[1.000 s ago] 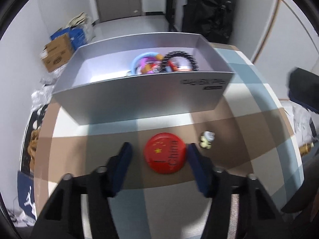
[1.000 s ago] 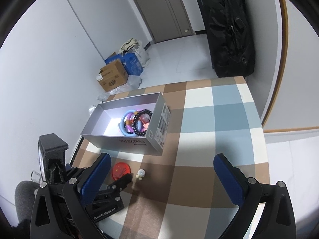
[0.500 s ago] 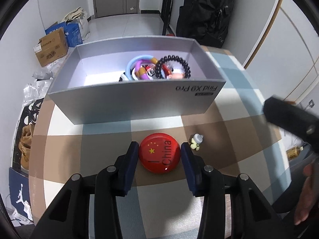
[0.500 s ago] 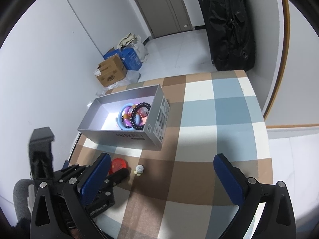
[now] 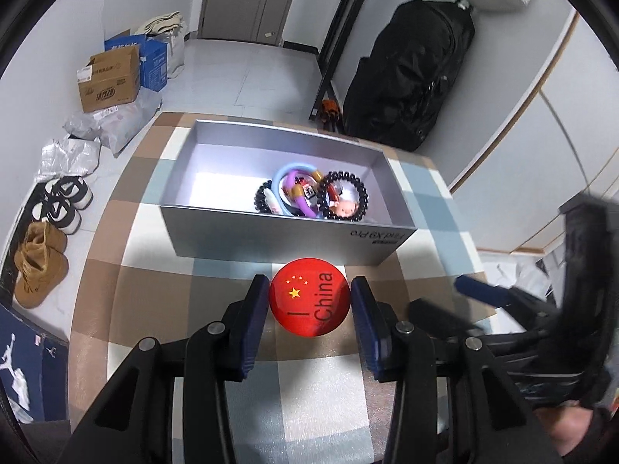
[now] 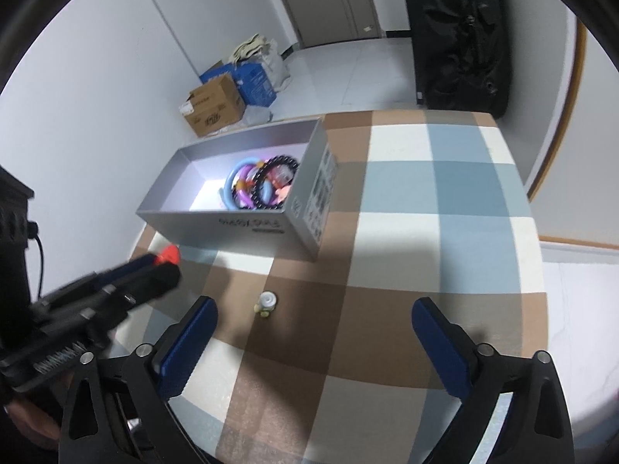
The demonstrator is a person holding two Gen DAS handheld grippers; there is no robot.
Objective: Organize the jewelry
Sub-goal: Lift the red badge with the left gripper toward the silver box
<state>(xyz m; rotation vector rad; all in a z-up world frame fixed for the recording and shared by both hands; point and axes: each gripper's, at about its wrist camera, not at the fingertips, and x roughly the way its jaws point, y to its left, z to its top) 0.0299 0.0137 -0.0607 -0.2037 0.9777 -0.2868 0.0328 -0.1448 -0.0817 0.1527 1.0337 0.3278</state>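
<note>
My left gripper (image 5: pixel 309 284) is shut on a round red "I China" badge (image 5: pixel 305 309) and holds it just above the checked tablecloth, in front of the grey box (image 5: pixel 271 232). The box holds a black bead bracelet (image 5: pixel 344 193), a blue ring (image 5: pixel 286 172) and other pieces. In the right wrist view the badge (image 6: pixel 168 254) shows at the left gripper's tip. My right gripper (image 6: pixel 315 305) stands wide with its jaws closing, and nothing is pressed between them. A small pale charm (image 6: pixel 265 303) lies on the cloth just beyond its left finger.
The table's right edge (image 6: pixel 541 270) runs beside a white wall. A black bag (image 5: pixel 406 77) stands behind the table. Cardboard boxes (image 5: pixel 110 81) and shoes (image 5: pixel 58 205) lie on the floor to the left. The right gripper's blue finger (image 5: pixel 479 290) reaches in close beside the left one.
The left gripper's jaws closed on the red badge and rose with it. The right gripper came down and closer to the left one, over the small charm.
</note>
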